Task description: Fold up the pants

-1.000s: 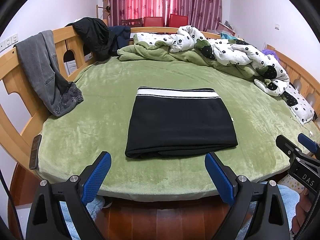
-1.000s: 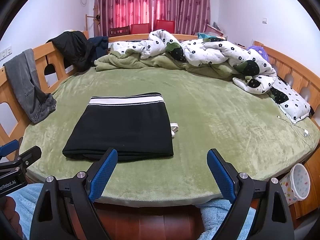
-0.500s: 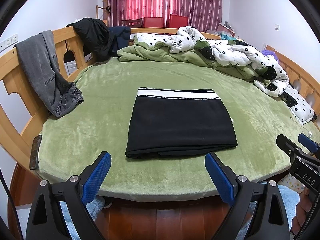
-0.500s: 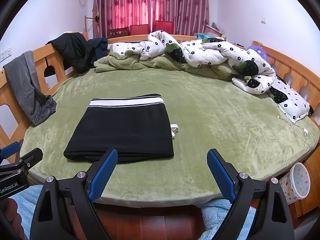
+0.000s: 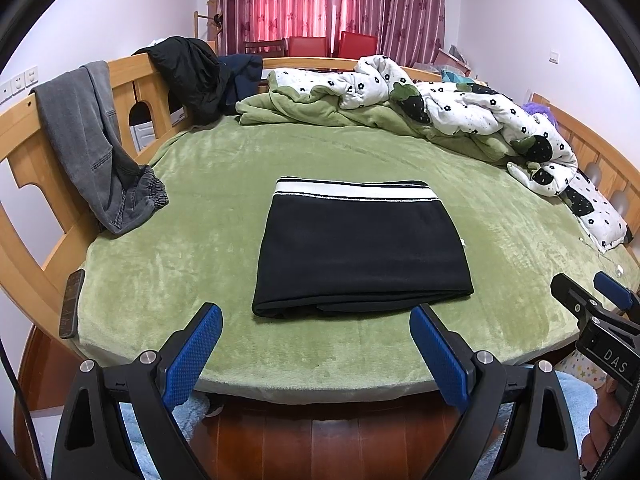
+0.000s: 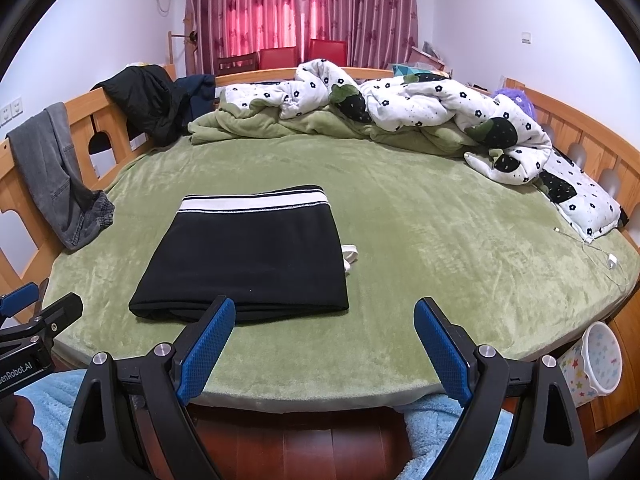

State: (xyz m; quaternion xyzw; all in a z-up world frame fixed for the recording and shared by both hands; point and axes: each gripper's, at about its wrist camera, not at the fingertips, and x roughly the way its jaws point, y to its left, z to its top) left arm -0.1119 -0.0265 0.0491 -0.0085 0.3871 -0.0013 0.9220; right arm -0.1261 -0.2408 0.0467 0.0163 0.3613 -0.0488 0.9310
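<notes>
A wide bed [image 5: 200, 184] with a green plush cover fills the room, its wooden rail [image 5: 24, 128] curving round the left side. Along the far edge lies a heaped flower-print quilt [image 5: 460, 108], and a dark jacket [image 5: 188, 68] and a pair of grey jeans [image 5: 92, 140] hang over the rail. Near the front edge, in the middle of the cover, sit the black pants [image 5: 360, 248], folded into a compact rectangle with the white-striped waistband [image 5: 352, 191] at the far side and the stacked fold facing the person; a bit of white drawstring [image 6: 351, 254] pokes out at the right side.

The left gripper [image 5: 316, 344] hangs just short of the mattress edge, its blue fingers [image 5: 192, 356] spread wide with nothing between them. The right gripper [image 6: 324, 340] does the same, wide apart and empty, off the pants' right front corner.

To my eye the folding looks done. What is left, if anything, would be to tuck that drawstring in or square the front edge, which would call for a light pinch at a corner.
</notes>
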